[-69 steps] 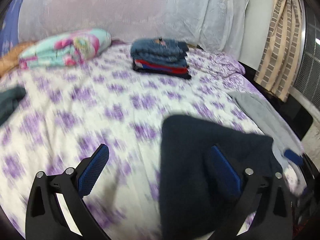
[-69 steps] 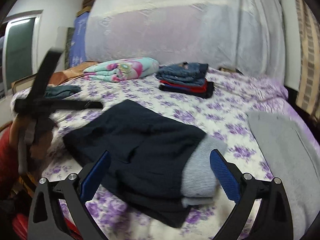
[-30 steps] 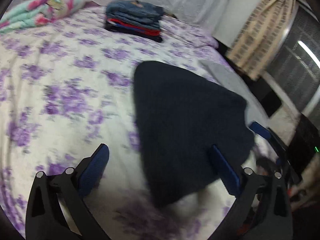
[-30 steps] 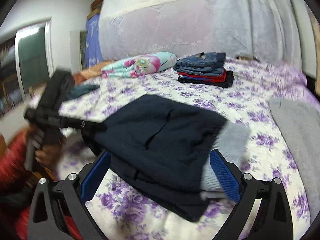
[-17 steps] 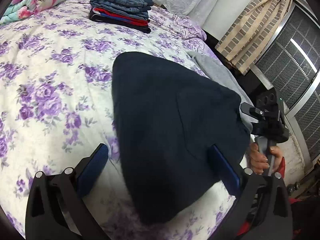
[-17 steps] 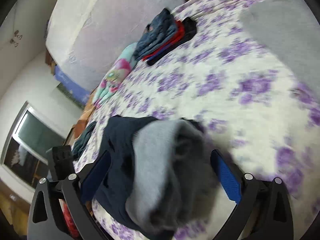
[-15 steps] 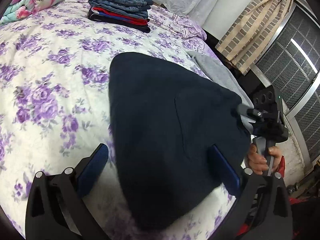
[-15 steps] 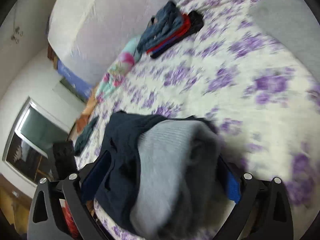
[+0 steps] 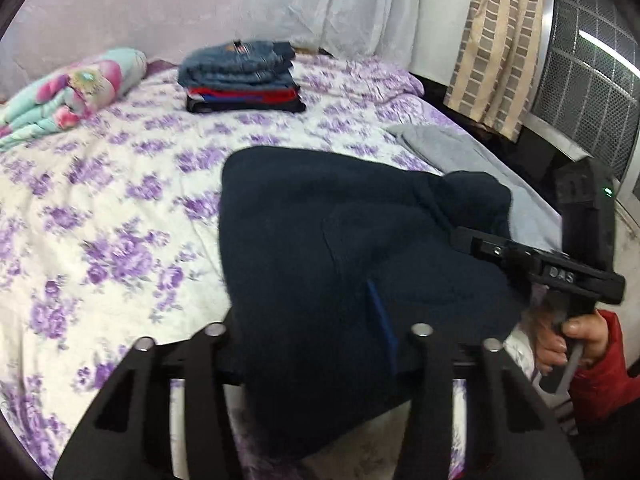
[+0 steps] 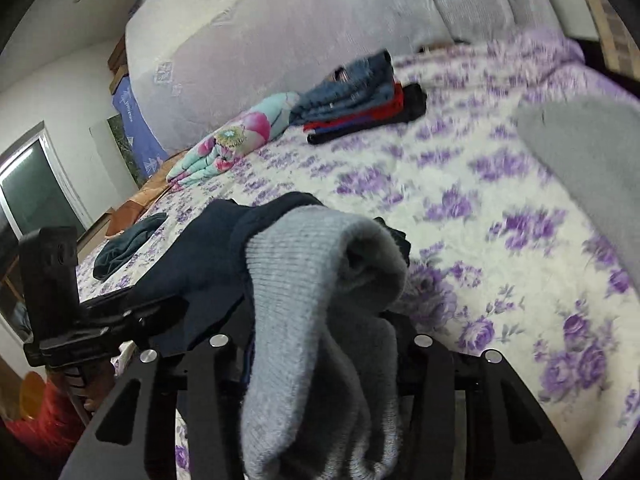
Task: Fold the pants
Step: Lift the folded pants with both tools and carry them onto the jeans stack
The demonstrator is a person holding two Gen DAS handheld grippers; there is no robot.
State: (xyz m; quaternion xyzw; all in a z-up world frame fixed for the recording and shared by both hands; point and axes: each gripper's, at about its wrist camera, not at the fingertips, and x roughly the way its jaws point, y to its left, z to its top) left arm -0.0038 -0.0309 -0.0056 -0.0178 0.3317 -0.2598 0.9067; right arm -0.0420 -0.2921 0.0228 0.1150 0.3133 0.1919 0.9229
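The folded dark navy pants (image 9: 320,248) lie at the near edge of the bed. My left gripper (image 9: 316,344) is shut on their near left edge; one blue pad (image 9: 380,316) shows against the cloth. My right gripper (image 10: 320,344) is shut on the pants' grey ribbed cuff end (image 10: 316,280), which bunches up between the jaws and hides the pads. The navy fabric (image 10: 208,256) runs left from it. The right gripper's body (image 9: 560,272) shows at the pants' right side in the left wrist view. The left gripper's body (image 10: 80,320) shows at the left in the right wrist view.
A stack of folded jeans and clothes (image 9: 240,76) sits at the far side of the floral bedsheet (image 9: 100,220). A pastel blanket roll (image 9: 68,92) lies far left. A grey garment (image 10: 588,160) lies on the right. A dark green garment (image 10: 128,244) lies left.
Both grippers have closed on the pants: the left on the near navy edge, the right on the grey cuff end. Before, both were open around the fabric.
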